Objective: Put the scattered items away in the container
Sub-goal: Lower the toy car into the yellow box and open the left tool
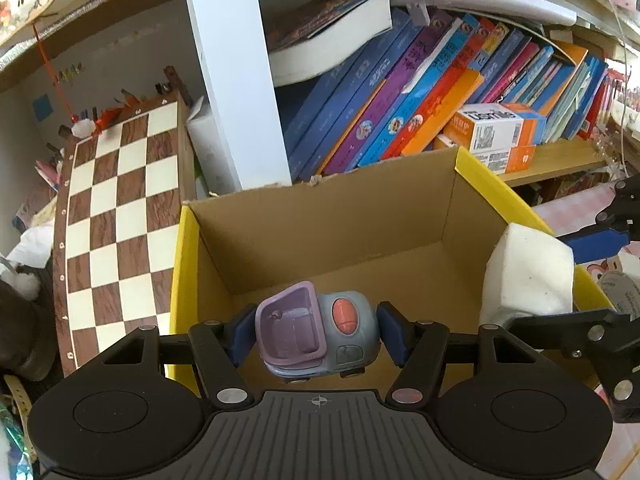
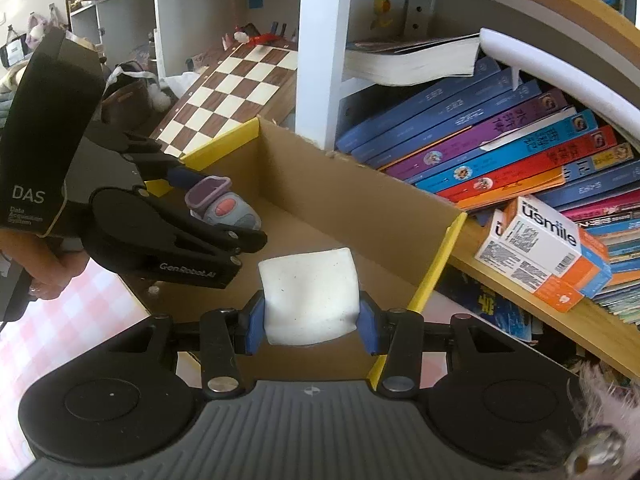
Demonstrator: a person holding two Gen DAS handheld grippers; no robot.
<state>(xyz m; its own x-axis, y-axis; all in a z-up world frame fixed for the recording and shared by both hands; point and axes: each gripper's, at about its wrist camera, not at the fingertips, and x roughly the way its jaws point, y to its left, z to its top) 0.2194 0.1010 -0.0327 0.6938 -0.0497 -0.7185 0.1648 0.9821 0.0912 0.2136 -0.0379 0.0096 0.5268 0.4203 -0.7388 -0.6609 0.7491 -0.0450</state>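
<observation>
A yellow-rimmed cardboard box (image 1: pixel 320 232) stands open in front of the bookshelf; it also shows in the right wrist view (image 2: pixel 360 208). My left gripper (image 1: pixel 316 334) is shut on a grey and purple toy (image 1: pixel 316 330) and holds it over the box's near left part; the toy also shows in the right wrist view (image 2: pixel 224 204). My right gripper (image 2: pixel 312 314) is shut on a white foam block (image 2: pixel 310 296) above the box's right side; the block also shows in the left wrist view (image 1: pixel 528 272).
A chessboard (image 1: pixel 116 216) leans at the left of the box. Slanted books (image 1: pixel 420 92) and orange-white usmile boxes (image 2: pixel 540 248) fill the shelf behind. A pink checked cloth (image 2: pixel 80 312) covers the table.
</observation>
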